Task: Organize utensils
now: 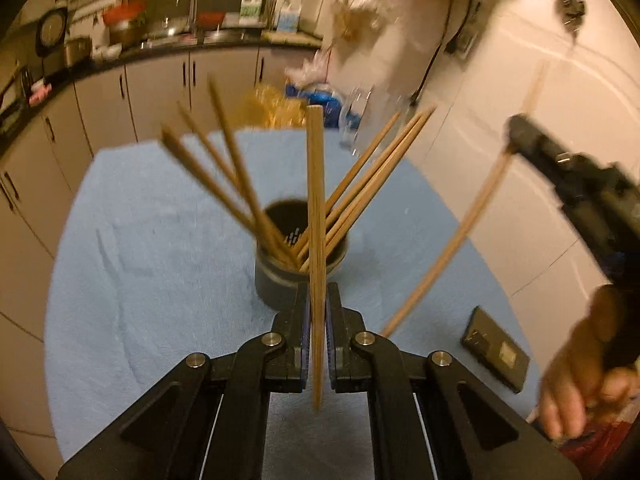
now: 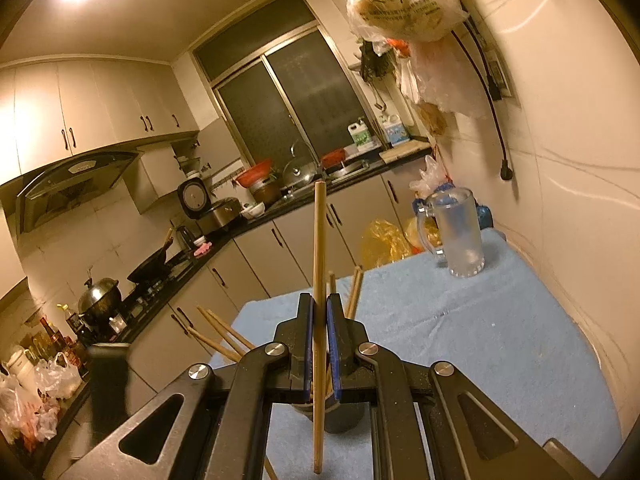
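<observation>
In the left wrist view my left gripper [image 1: 319, 298] is shut on a wooden chopstick [image 1: 315, 180] that stands upright between the blue pads. Just beyond it a dark round cup [image 1: 280, 280] holds several chopsticks fanned left and right. My right gripper [image 1: 516, 132] shows at the right, pinching a second, slanted chopstick [image 1: 452, 240]. In the right wrist view the right gripper [image 2: 319, 304] is shut on that chopstick [image 2: 319, 240], with the cup [image 2: 344, 420] partly hidden under the jaws. The left gripper [image 2: 108, 380] is a dark blur at the left.
A blue towel [image 1: 140, 260] covers the table. A clear glass mug [image 2: 460, 232] stands at its far corner by the wall. A dark flat rectangular object [image 1: 496, 348] lies near the right edge, next to a person's hand [image 1: 580, 380]. Kitchen counters and cabinets run behind.
</observation>
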The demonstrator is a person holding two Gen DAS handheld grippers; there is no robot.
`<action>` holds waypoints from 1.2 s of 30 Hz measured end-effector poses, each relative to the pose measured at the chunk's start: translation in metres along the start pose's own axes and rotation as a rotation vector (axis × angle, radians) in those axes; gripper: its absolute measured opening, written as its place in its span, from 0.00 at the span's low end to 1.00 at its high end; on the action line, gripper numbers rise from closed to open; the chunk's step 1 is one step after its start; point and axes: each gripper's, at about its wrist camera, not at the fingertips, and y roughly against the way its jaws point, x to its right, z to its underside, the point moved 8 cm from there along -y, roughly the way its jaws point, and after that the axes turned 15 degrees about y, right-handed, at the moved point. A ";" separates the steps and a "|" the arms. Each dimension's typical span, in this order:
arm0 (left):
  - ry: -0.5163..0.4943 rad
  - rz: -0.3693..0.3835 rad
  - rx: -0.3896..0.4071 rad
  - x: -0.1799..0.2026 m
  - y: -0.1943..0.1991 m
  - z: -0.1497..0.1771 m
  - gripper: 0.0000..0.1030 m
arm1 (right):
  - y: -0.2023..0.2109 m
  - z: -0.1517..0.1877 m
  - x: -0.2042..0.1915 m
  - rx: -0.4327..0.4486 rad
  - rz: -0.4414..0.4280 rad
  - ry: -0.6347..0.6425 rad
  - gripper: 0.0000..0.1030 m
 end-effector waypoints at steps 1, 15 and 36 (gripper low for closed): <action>-0.008 0.005 0.019 0.005 0.008 -0.004 0.06 | 0.001 -0.003 -0.001 0.007 0.001 0.003 0.07; -0.059 0.022 0.223 0.045 0.094 -0.074 0.06 | -0.002 -0.038 0.000 0.084 0.046 0.036 0.07; 0.054 -0.012 0.164 0.000 0.006 -0.062 0.06 | -0.064 -0.005 -0.006 0.026 0.090 0.085 0.07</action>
